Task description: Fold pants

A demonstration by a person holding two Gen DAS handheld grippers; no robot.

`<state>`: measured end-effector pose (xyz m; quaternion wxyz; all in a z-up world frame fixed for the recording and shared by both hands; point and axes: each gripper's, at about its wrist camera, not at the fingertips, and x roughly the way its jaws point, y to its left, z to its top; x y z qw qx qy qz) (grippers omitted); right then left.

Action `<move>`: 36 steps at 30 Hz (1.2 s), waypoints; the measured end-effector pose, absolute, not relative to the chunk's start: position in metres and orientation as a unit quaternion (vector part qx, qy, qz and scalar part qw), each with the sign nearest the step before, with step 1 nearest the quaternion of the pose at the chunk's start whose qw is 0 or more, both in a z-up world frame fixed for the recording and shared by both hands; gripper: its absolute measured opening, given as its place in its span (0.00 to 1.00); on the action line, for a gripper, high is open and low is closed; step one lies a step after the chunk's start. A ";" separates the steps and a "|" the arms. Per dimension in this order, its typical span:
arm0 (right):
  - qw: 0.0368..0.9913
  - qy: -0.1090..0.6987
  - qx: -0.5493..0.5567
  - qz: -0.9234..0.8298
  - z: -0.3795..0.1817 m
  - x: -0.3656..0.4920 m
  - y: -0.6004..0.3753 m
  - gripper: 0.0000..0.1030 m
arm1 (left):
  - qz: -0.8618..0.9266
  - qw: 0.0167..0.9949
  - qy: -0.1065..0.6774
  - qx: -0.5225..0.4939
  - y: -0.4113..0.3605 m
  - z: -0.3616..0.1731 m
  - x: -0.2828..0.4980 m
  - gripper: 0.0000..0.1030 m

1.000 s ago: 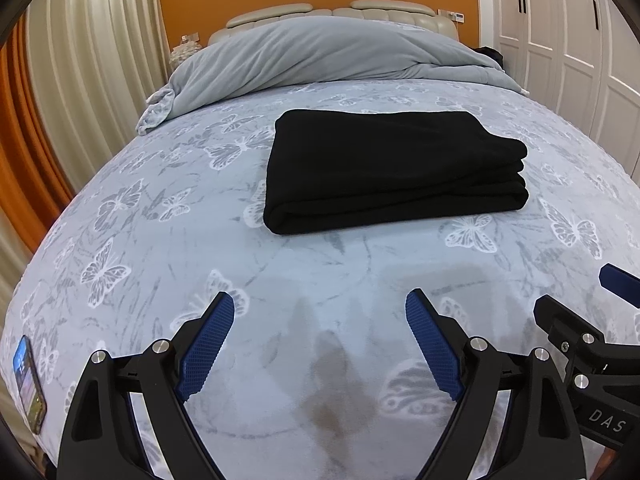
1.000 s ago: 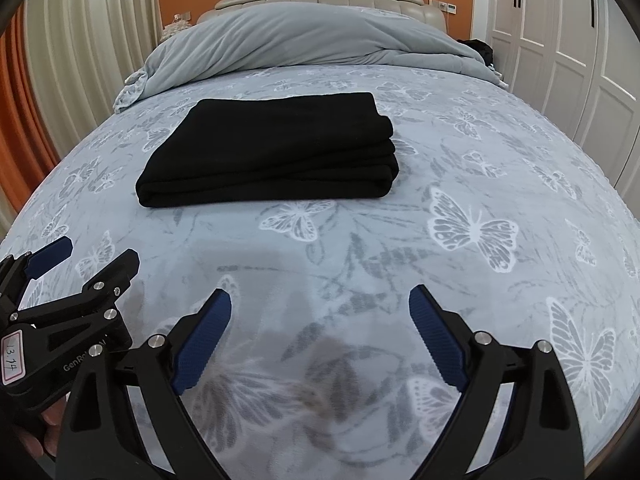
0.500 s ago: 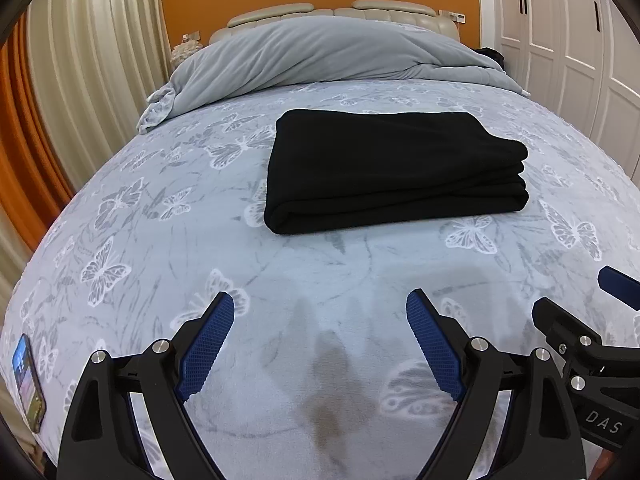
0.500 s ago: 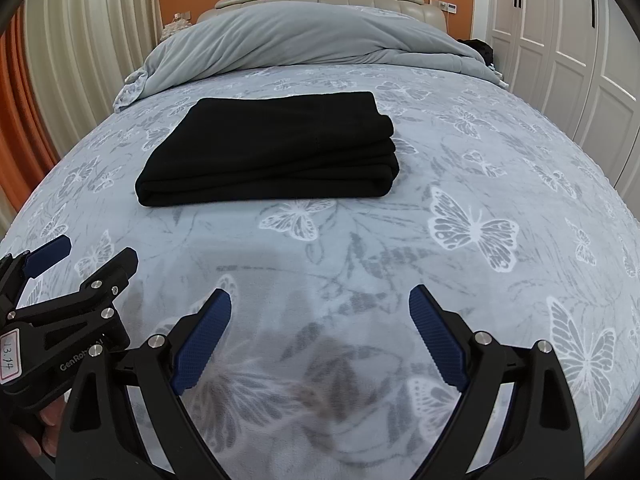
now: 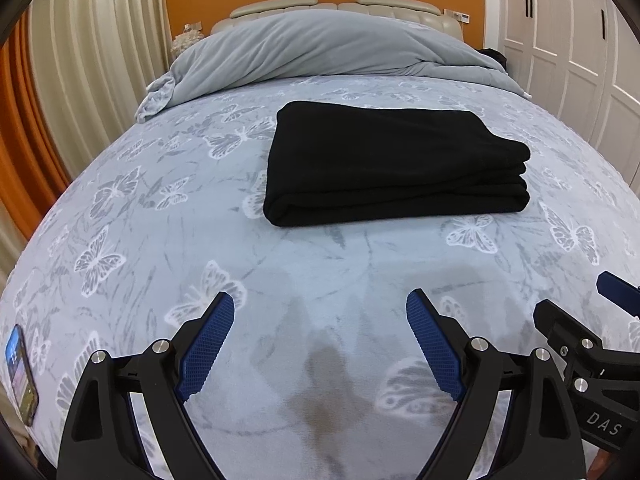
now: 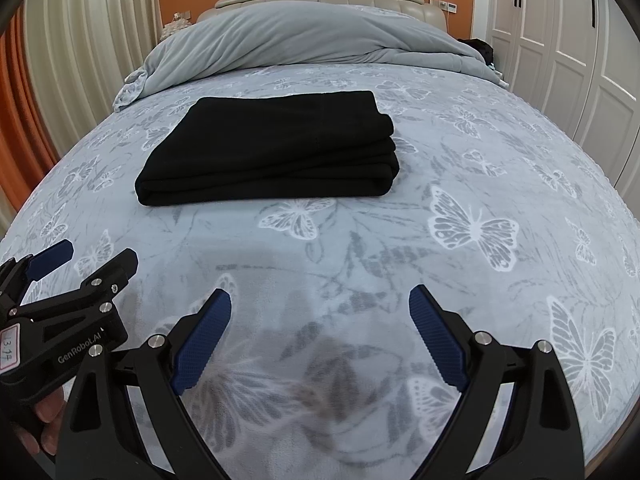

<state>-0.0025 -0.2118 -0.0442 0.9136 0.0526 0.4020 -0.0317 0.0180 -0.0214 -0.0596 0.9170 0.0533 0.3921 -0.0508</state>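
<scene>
Hovering over the near end of the bed: left gripper (image 5: 320, 344) and right gripper (image 6: 320, 336), both with jaws spread wide, blue pads bare, nothing held and nothing touched — only shadows on the butterfly bedspread (image 5: 120, 208) below them.

Black pants (image 5: 392, 168) sit folded in a neat stack mid-bed, layered edges facing the right side, well apart from both grippers. In the right wrist view the stack (image 6: 272, 156) lies ahead and to the left; in the left wrist view it's ahead and slightly right.

View differences: left wrist view catches a phone (image 5: 22, 376) lying at the bed's near-left edge, not seen from the right. Right wrist view shows the left gripper's body with a white label and fingertips (image 6: 44, 424) of the person's hand under it. Left wrist view shows the right gripper's side at its right edge.

Room: open bedspread between grippers and pants. Grey duvet (image 5: 320, 56) bunched at the headboard (image 5: 332, 4) — wardrobe doors (image 5: 580, 40) on the right, curtains (image 5: 92, 52) on the left.
</scene>
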 end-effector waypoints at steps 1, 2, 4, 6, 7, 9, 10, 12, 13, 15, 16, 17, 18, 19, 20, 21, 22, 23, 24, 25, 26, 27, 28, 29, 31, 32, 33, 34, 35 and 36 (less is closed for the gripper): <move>0.913 0.402 0.053 -0.032 -0.044 -0.003 -0.212 0.86 | -0.049 0.917 0.393 0.054 -0.021 -0.060 0.019 0.83; 0.914 0.402 0.052 -0.032 -0.044 -0.002 -0.210 0.86 | -0.050 0.916 0.393 0.053 -0.021 -0.060 0.019 0.83; 0.914 0.402 0.052 -0.032 -0.044 -0.002 -0.211 0.86 | -0.048 0.916 0.394 0.054 -0.021 -0.060 0.019 0.83; 0.914 0.402 0.052 -0.032 -0.044 -0.002 -0.211 0.86 | -0.047 0.916 0.393 0.055 -0.021 -0.060 0.019 0.83; 0.914 0.402 0.052 -0.032 -0.044 -0.002 -0.211 0.86 | -0.047 0.917 0.392 0.056 -0.022 -0.060 0.018 0.83; 0.914 0.402 0.052 -0.032 -0.044 -0.002 -0.211 0.86 | -0.044 0.918 0.390 0.059 -0.022 -0.060 0.018 0.83; 0.914 0.402 0.052 -0.032 -0.044 -0.002 -0.211 0.86 | -0.045 0.918 0.389 0.060 -0.022 -0.060 0.018 0.83; 0.914 0.402 0.052 -0.032 -0.044 -0.002 -0.212 0.86 | -0.044 0.918 0.389 0.060 -0.022 -0.059 0.017 0.83; 0.914 0.402 0.052 -0.032 -0.045 -0.002 -0.212 0.86 | -0.045 0.918 0.390 0.060 -0.022 -0.059 0.017 0.83; 0.914 0.402 0.052 -0.031 -0.045 -0.003 -0.212 0.86 | -0.046 0.918 0.390 0.060 -0.022 -0.059 0.017 0.83; 0.914 0.402 0.052 -0.031 -0.045 -0.002 -0.211 0.86 | -0.046 0.918 0.390 0.060 -0.023 -0.059 0.017 0.83; 0.914 0.402 0.052 -0.031 -0.045 -0.003 -0.212 0.86 | -0.046 0.918 0.389 0.060 -0.023 -0.058 0.017 0.83; 0.914 0.402 0.052 -0.032 -0.045 -0.002 -0.211 0.86 | -0.047 0.918 0.389 0.060 -0.023 -0.058 0.018 0.83; 0.914 0.402 0.053 -0.032 -0.045 -0.003 -0.212 0.86 | -0.047 0.918 0.389 0.061 -0.023 -0.058 0.018 0.83; 0.913 0.402 0.053 -0.031 -0.045 -0.002 -0.212 0.86 | -0.047 0.918 0.389 0.060 -0.023 -0.058 0.018 0.83; 0.914 0.402 0.053 -0.031 -0.045 -0.002 -0.212 0.86 | -0.047 0.918 0.390 0.061 -0.023 -0.058 0.018 0.83; 0.914 0.402 0.052 -0.031 -0.045 -0.003 -0.212 0.86 | -0.047 0.918 0.390 0.061 -0.023 -0.058 0.018 0.83; 0.913 0.403 0.052 -0.031 -0.045 -0.002 -0.212 0.86 | -0.047 0.918 0.390 0.060 -0.023 -0.058 0.018 0.83; 0.913 0.402 0.052 -0.031 -0.045 -0.002 -0.212 0.86 | -0.047 0.918 0.389 0.060 -0.024 -0.058 0.018 0.83; 0.914 0.402 0.052 -0.031 -0.045 -0.002 -0.212 0.86 | -0.046 0.918 0.389 0.061 -0.024 -0.058 0.018 0.83; 0.913 0.402 0.052 -0.031 -0.045 -0.002 -0.212 0.86 | -0.047 0.918 0.389 0.061 -0.024 -0.058 0.018 0.83; 0.913 0.402 0.052 -0.031 -0.045 -0.002 -0.212 0.86 | -0.046 0.918 0.390 0.060 -0.024 -0.058 0.018 0.83; 0.914 0.402 0.052 -0.032 -0.045 -0.003 -0.212 0.86 | -0.046 0.918 0.389 0.060 -0.023 -0.058 0.018 0.83; 0.914 0.402 0.053 -0.031 -0.045 -0.003 -0.212 0.86 | -0.047 0.918 0.390 0.060 -0.023 -0.058 0.018 0.83; 0.913 0.402 0.052 -0.031 -0.045 -0.002 -0.211 0.86 | -0.046 0.918 0.389 0.060 -0.023 -0.058 0.018 0.83; 0.913 0.403 0.052 -0.031 -0.045 -0.002 -0.212 0.86 | -0.047 0.918 0.389 0.060 -0.023 -0.058 0.018 0.83; 0.913 0.403 0.052 -0.031 -0.045 -0.002 -0.211 0.86 | -0.047 0.918 0.389 0.060 -0.023 -0.058 0.018 0.83; 0.914 0.402 0.052 -0.031 -0.044 -0.002 -0.211 0.86 | -0.047 0.918 0.388 0.061 -0.024 -0.058 0.018 0.83; 0.913 0.402 0.052 -0.031 -0.045 -0.002 -0.212 0.86 | -0.048 0.918 0.388 0.061 -0.024 -0.058 0.018 0.83; 0.913 0.402 0.052 -0.031 -0.045 -0.002 -0.212 0.86 | -0.047 0.918 0.388 0.061 -0.024 -0.058 0.017 0.83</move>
